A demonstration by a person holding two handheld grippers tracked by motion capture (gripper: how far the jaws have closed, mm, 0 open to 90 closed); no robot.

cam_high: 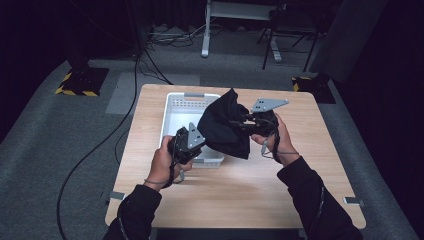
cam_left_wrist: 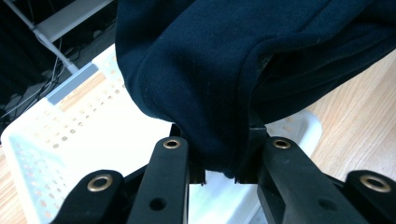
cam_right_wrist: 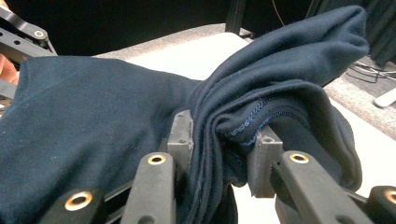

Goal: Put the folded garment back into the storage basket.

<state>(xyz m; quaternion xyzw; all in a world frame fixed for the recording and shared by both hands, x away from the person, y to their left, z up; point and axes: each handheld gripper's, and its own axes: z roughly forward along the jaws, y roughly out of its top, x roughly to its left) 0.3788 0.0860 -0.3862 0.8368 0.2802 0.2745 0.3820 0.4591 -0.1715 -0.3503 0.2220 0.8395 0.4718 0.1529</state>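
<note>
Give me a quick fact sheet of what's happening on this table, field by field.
Item handled: dark navy cloth, bunched and folded
Left gripper: shut on a fold of the cloth
Right gripper: shut on a stitched edge
Cloth position: lifted, hanging above the white basket
Basket: perforated walls, stands on the wooden table
Likely action: cannot tell whether the cloth is going in or coming out

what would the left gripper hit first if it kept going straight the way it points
The left gripper is shut on the dark cloth, so the cloth itself lies straight ahead. Behind it sits the white basket; the depth past the cloth is hard to judge.
</note>
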